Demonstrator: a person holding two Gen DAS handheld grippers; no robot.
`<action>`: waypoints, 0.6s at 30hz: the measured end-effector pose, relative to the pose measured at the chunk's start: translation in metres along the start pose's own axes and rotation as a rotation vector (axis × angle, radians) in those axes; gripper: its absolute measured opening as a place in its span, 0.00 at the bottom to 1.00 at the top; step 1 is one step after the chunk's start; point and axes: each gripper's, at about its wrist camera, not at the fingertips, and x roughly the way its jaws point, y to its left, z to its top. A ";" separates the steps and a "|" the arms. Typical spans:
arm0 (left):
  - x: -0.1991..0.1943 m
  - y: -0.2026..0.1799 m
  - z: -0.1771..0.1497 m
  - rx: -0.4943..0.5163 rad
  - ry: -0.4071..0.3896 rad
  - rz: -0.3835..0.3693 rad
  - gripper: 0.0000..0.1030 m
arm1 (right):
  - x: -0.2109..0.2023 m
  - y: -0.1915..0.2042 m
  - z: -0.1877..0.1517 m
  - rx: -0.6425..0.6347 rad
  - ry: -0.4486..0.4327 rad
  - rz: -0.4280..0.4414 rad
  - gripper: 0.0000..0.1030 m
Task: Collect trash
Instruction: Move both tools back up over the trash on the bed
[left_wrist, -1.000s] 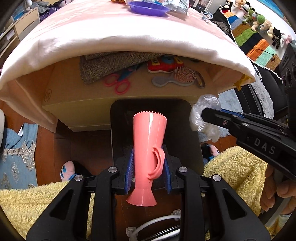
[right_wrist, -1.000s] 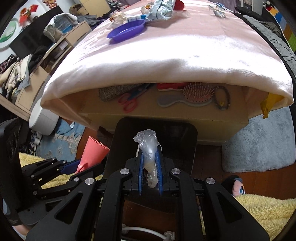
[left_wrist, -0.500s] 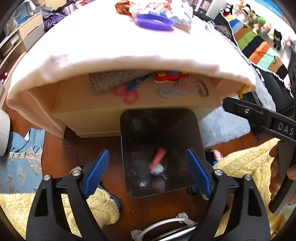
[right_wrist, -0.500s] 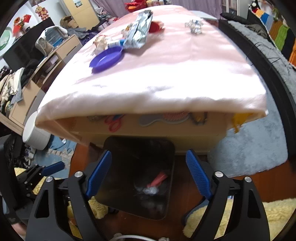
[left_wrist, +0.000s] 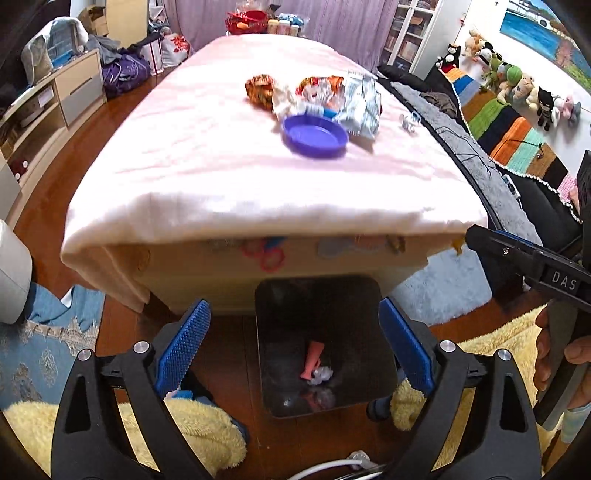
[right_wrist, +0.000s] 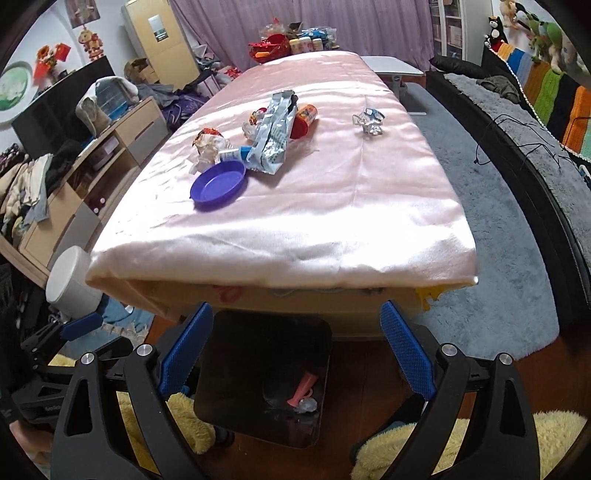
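Below the near table edge (right_wrist: 280, 273) the black bin (left_wrist: 369, 295) sits on the wood floor, tucked against the table end; yellow fleece (right_wrist: 424, 450) flanks it on both sides. Your left gripper (left_wrist: 293, 339) and right gripper (right_wrist: 295, 347) both hang above the bin mouth, fingers spread wide, holding nothing. A second ago they were clamped on the pink cup and the plastic wrap; both are now released and you've pulled up and back. In the bin: pink cup (left_wrist: 313, 360) lying on its side, crumpled clear wrap (left_wrist: 320, 376) touching it. On the pink tablecloth (right_wrist: 332, 192): purple dish (right_wrist: 218, 181), foil bag (right_wrist: 275, 134) and wrappers just behind it, small crumpled wrapper (right_wrist: 368, 121) well apart to the right.
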 end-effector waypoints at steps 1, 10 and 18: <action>0.000 0.001 0.004 0.001 -0.002 0.001 0.85 | -0.001 -0.001 0.002 0.000 -0.006 -0.004 0.90; 0.006 0.004 0.033 0.021 -0.015 0.026 0.85 | -0.001 -0.010 0.032 -0.004 -0.048 -0.046 0.90; 0.025 0.008 0.069 0.025 -0.016 0.034 0.77 | 0.013 -0.008 0.068 -0.004 -0.082 -0.033 0.90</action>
